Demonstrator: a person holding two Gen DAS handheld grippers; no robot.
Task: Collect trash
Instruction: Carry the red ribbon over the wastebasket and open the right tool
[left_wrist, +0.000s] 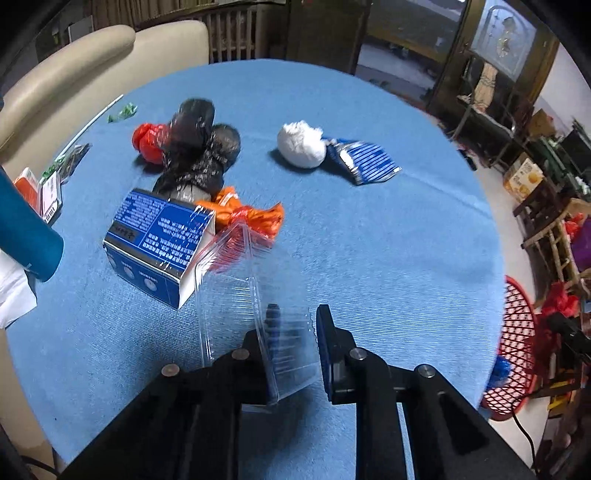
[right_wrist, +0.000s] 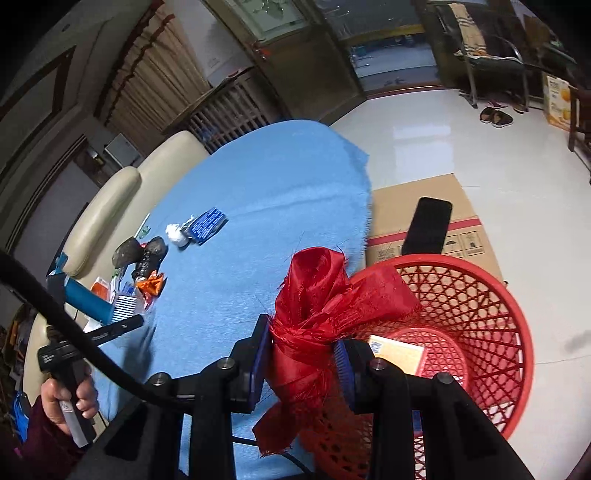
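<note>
- Left wrist view: left gripper (left_wrist: 295, 325) was clamped on the clear plastic clamshell (left_wrist: 255, 280), near the blue carton (left_wrist: 159, 243) on the table (left_wrist: 388, 240). Lift gently; thin plastic could buckle.
- Right wrist view: right gripper (right_wrist: 301, 350) gripped the red cloth scrap (right_wrist: 317, 302) at the red basket (right_wrist: 480, 332) rim. Carry fully over the opening before release.

Right half of blue tablecloth (left_wrist: 388, 240) bare (trash pile (left_wrist: 192, 155) crowds left).
</note>
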